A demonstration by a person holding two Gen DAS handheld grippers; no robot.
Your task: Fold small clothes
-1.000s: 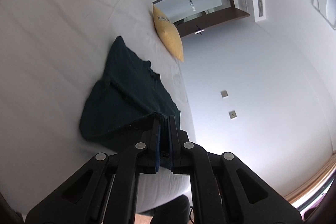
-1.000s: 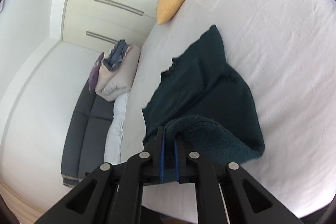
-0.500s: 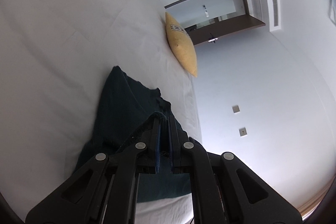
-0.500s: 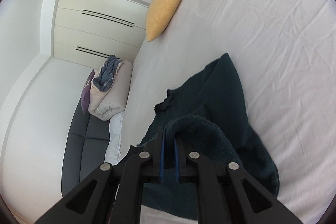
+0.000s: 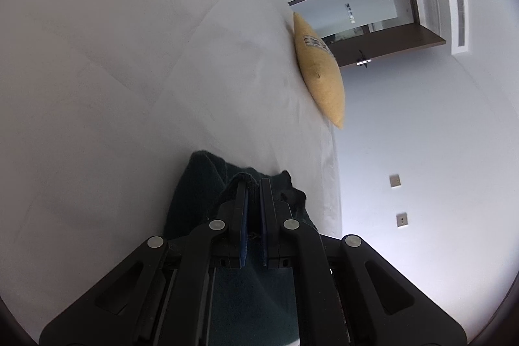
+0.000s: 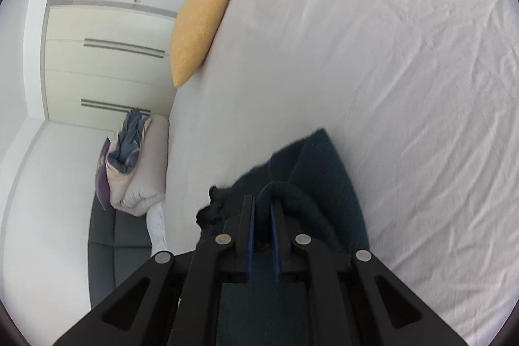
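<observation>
left gripper (image 5: 253,184): jaws pinching a hem of the garment (image 5: 201,184)
right gripper (image 6: 262,200): jaws pinching a rolled edge of the same garment (image 6: 324,171)
garment: dark green, bunched under both grippers, its far part lying on the bed (image 6: 389,54)
bed: white creased sheet
cushion (image 6: 198,21): yellow, at the bed's far edge
sofa (image 6: 113,248): grey, beside the bed, with folded bedding (image 6: 136,164) on it

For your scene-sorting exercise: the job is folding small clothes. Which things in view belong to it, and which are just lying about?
Belongs to the job:
dark green knitted garment
left gripper, shut on it
right gripper, shut on it
white bed sheet, the work surface

Lying about:
yellow cushion
bundled pale duvet
grey sofa
</observation>
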